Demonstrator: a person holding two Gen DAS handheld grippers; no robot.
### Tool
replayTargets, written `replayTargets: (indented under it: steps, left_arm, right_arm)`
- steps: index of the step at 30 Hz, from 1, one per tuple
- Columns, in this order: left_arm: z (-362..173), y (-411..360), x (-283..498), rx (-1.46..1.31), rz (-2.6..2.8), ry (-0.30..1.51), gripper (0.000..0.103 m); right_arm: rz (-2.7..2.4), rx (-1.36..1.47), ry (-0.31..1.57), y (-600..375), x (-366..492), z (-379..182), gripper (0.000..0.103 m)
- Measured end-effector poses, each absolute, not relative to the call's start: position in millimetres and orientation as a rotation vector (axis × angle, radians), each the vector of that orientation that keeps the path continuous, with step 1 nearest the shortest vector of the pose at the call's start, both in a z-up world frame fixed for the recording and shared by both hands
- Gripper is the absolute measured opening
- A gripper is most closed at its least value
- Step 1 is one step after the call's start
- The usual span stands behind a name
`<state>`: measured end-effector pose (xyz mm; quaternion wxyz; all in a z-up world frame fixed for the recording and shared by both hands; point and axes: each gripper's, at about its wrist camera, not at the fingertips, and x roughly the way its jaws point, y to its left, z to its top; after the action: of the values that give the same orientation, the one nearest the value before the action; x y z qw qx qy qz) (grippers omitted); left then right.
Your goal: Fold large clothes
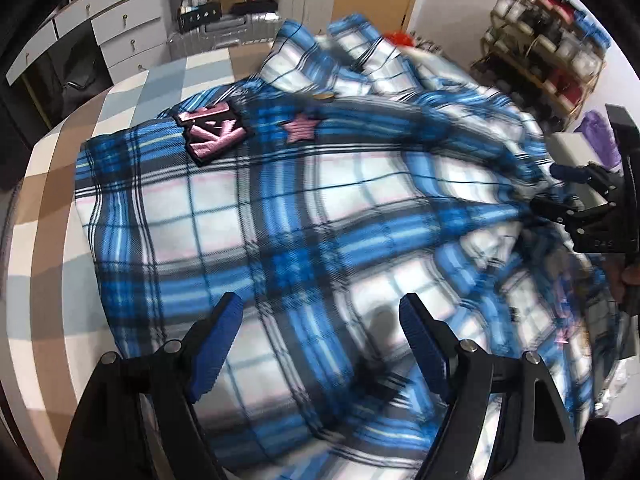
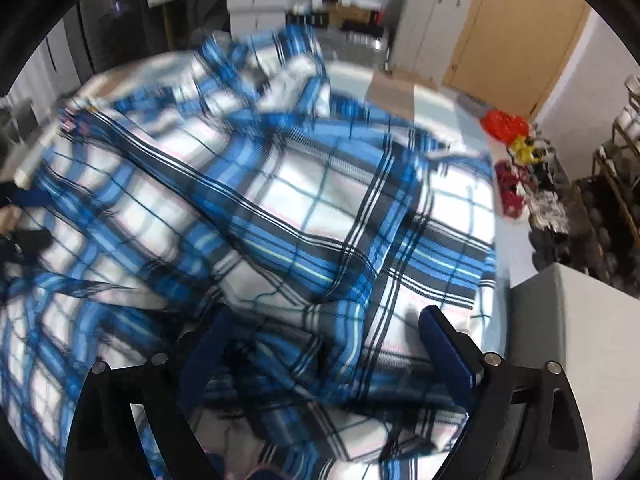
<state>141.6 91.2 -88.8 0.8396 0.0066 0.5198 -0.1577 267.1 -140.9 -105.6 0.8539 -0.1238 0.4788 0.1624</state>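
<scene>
Left wrist view: the plaid shirt (image 1: 304, 216) is spread on the bed (image 1: 48, 240) from nine to three o'clock, both the left gripper (image 1: 320, 344) and right gripper (image 2: 324, 344) are held released above it, so an edge should be pinched cleanly before folding.

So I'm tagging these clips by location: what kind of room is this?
Probably a bedroom: the plaid shirt lies on a bed with checked bedding, a drawer unit stands behind, and a shoe rack by the wall.
</scene>
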Motion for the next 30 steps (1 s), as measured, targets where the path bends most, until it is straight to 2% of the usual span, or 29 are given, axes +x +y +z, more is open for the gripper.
replayTargets:
  steps: [4,11,14,18,20,23,28,30]
  left_arm:
    - [-110,86,137,0.067,-0.314,1.163,0.077]
    - [-121,90,128,0.141,-0.267,1.145,0.081]
    - [-111,101,123,0.074,-0.273,1.142,0.081]
    - [-91,107,117,-0.018,-0.303,1.086,0.081]
    - [-91,86,123,-0.004,-0.298,1.089,0.081]
    - [-111,78,115,0.023,-0.29,1.156,0.081]
    - [-129,59,116,0.156,-0.253,1.146,0.081]
    - [-125,55,122,0.152,-0.302,1.177,0.081]
  right_arm:
    - [0.299,-0.234,1.03,-143,264,-112,0.095]
    - [0.279,-0.193,1.127,-158,263,-123,0.096]
    - [0.27,-0.192,1.103,-162,246,-103,0.096]
    - [0.331,-0.026,0.973,-168,220,-55,0.096]
    - [0.379,0.068,0.93,-165,209,-42,0.101]
    - [0.382,0.068,0.942,-149,205,-55,0.102]
    - [0.319,-0.057,1.128,-128,212,-121,0.102]
    - [0.338,-0.152,1.099,-120,206,-125,0.103]
